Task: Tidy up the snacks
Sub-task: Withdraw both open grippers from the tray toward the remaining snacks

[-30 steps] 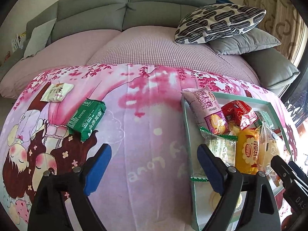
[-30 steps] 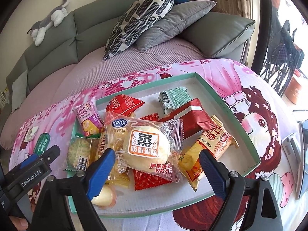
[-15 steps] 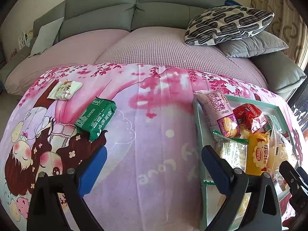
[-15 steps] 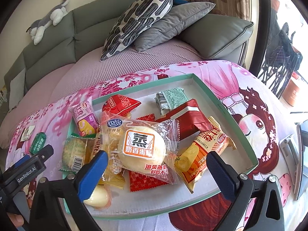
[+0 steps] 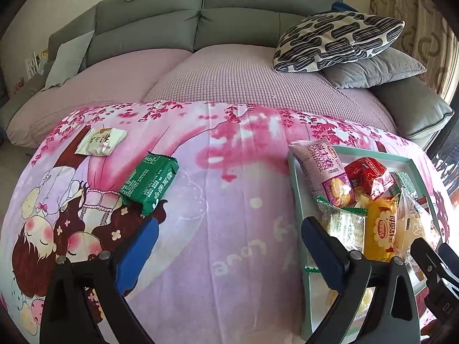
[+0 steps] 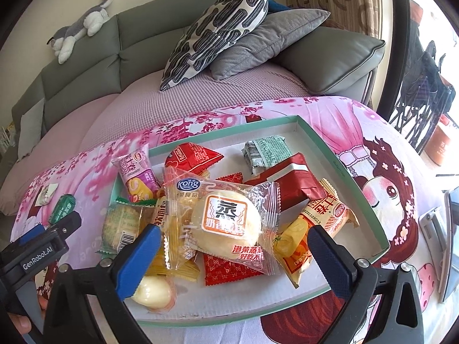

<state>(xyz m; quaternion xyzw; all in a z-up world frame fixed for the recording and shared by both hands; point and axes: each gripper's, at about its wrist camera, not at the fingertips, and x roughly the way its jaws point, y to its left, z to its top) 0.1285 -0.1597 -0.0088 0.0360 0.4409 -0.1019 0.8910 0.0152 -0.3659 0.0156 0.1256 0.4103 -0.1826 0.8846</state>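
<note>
We log both grippers spread, grasping nothing: left gripper (image 5: 229, 246) frames green packet (image 5: 149, 183); right gripper (image 6: 233, 255) frames steamed cake (image 6: 226, 223).

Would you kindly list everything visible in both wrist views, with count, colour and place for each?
tray: one, teal rim, white floor, on the blanket.
blanket: one, pink cartoon print, under everything.
steamed cake pack: one, clear, top of the tray pile.
red packs: at least three, in the tray.
swiss roll pack: one, purple, tray's left end.
green pack: one, on the blanket, outside the tray.
white pack: one, beyond the green pack.
sofa: one, grey.
cushions: patterned on grey, sofa's right end.
plush toy: one, grey-white, on the sofa back.
left gripper: black, blue pads, open, empty.
right gripper: same, open above the tray.
</note>
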